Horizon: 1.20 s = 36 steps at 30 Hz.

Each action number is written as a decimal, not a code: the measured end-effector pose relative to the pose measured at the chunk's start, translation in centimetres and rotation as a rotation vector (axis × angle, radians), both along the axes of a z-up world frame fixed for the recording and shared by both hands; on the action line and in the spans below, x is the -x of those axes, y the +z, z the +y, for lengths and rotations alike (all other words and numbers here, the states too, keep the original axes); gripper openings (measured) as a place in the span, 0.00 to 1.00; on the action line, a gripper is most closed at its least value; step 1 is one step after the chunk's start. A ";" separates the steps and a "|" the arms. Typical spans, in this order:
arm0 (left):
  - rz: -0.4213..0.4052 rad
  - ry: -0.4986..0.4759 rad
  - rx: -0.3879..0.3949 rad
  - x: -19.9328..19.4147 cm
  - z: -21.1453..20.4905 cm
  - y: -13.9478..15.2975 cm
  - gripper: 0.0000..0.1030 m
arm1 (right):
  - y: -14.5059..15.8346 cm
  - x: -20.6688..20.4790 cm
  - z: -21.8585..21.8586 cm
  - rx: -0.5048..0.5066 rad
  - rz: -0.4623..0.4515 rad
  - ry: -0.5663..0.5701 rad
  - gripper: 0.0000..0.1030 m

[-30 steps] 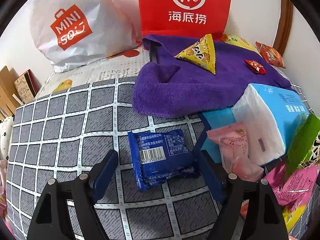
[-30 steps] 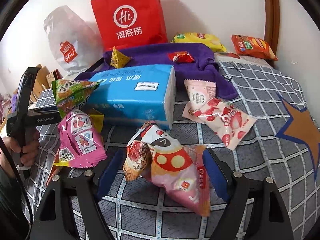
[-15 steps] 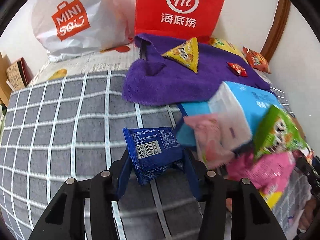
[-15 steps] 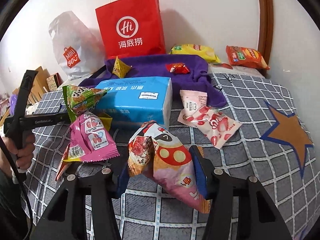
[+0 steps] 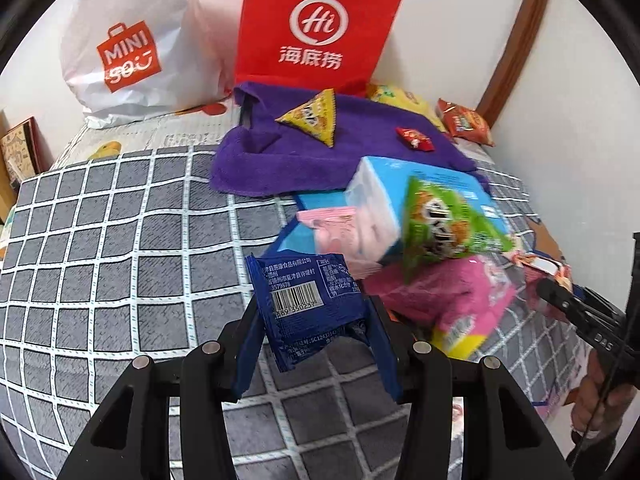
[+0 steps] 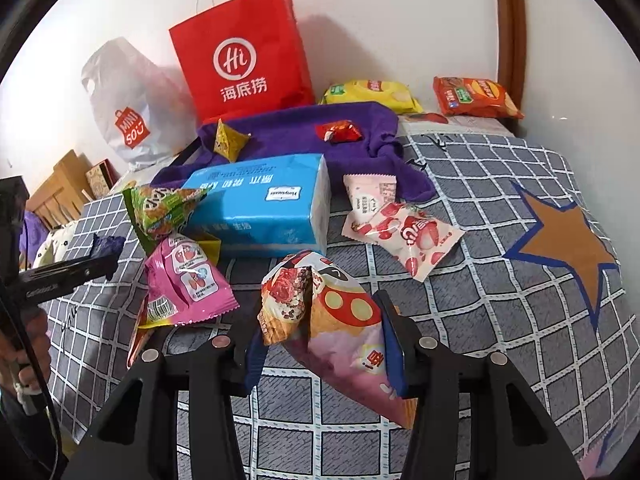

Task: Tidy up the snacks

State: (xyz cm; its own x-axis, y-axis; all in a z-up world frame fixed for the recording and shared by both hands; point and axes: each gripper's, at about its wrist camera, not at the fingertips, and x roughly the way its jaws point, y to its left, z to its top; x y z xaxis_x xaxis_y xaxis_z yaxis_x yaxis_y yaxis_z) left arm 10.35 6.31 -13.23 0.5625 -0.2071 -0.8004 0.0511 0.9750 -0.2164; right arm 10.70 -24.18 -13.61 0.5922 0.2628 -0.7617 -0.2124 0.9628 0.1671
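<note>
My left gripper is shut on a blue snack packet and holds it lifted above the checked bed cover. My right gripper is shut on a pink and orange mushroom-print snack bag, lifted off the cover. A purple towel at the back carries a yellow triangular snack and a small red candy. A blue tissue pack, a green triangular snack, a pink packet and strawberry packets lie in the middle.
A red paper bag and a white plastic bag stand against the back wall. A yellow chip bag and an orange chip bag lie at the back right. The left gripper's handle shows at the left of the right wrist view.
Both grippers closed on their snacks and lifted them: the left took the blue packet off the cover, the right took the mushroom-print bag. Both views have risen.
</note>
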 end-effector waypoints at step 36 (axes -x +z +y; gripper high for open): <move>-0.083 -0.103 0.050 -4.6 -4.5 9.6 0.46 | 8.5 -6.2 3.0 0.019 -0.102 0.004 0.44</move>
